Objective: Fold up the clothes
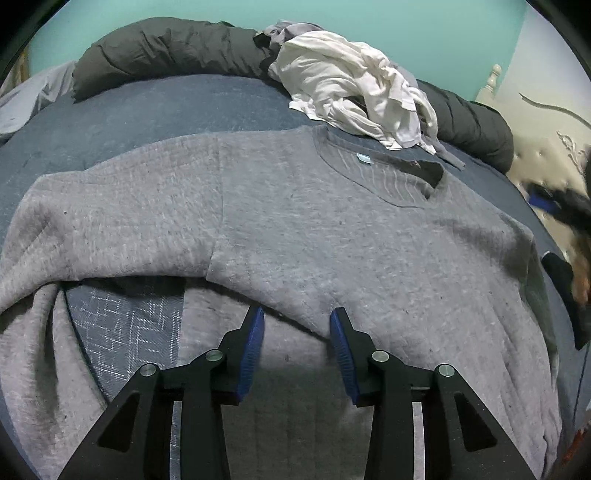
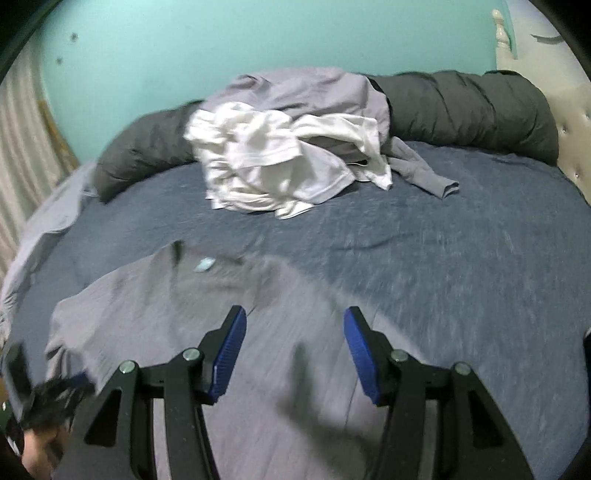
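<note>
**Sweater half folded, both grippers free**

Grey sweater (image 1: 314,221) is lying flat on blue bedsheet (image 2: 443,240), one side already folded in. Left gripper (image 1: 297,325) & right gripper (image 2: 293,325) are hovering w/ jaws apart, nothing between. Next, probably: gripping the other sleeve, folding inward.

a blue-covered bed (image 2: 443,236) stands against a turquoise wall (image 2: 258,37).

Both wrist-mounted fisheyes, angled down across the bed (image 1: 166,110) toward the teal wall (image 2: 258,33); left close over the grey sweater (image 1: 314,221), right higher; sharing sweater and white pile (image 2: 273,162).
</note>
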Demonstrator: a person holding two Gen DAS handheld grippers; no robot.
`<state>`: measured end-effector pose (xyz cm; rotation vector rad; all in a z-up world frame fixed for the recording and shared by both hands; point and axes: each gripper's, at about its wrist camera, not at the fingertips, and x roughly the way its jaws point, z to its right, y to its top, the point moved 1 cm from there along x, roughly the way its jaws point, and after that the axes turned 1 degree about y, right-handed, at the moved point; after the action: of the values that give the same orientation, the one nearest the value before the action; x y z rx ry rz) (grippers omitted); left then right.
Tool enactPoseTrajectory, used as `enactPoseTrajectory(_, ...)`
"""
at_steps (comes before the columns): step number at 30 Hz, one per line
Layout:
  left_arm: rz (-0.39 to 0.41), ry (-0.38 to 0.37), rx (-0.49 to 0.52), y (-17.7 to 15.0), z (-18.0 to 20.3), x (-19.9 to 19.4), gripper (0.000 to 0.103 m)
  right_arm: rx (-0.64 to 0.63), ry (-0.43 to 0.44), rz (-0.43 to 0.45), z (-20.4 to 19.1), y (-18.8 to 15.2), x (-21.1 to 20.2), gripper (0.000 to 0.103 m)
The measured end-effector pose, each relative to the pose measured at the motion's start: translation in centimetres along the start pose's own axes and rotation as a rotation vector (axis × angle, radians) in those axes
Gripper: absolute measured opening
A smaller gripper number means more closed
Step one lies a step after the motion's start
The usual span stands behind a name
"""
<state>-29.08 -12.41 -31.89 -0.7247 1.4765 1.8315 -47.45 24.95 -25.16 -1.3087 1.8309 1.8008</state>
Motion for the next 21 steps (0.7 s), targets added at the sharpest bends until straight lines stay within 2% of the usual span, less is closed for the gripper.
enactPoseTrajectory(7, 0.015, -0.014, -0.011, 0.1, -0.4, -0.6, 0.041, 0.033, -0.081, -0.143, 0.5, 3.4, 7.7, 0.054)
enactPoseTrajectory(11, 0.028, -0.022, -0.03, 0.3, -1.0, -1.0, 0.041, 0.088, -0.092, -0.181, 1.0, 3.6, 10.2, 0.04)
enactPoseTrajectory(15, 0.031, -0.028, -0.035, 0.4, -1.2, -1.1, 0.041, 0.088, -0.047, -0.204, 0.1, 3.0, 11.1, 0.016)
enactPoseTrajectory(21, 0.028, -0.039, -0.036, 0.3, -1.0, -1.1, 0.041, -0.033, 0.013, -0.297, -2.5, 0.0, 12.0, 0.011)
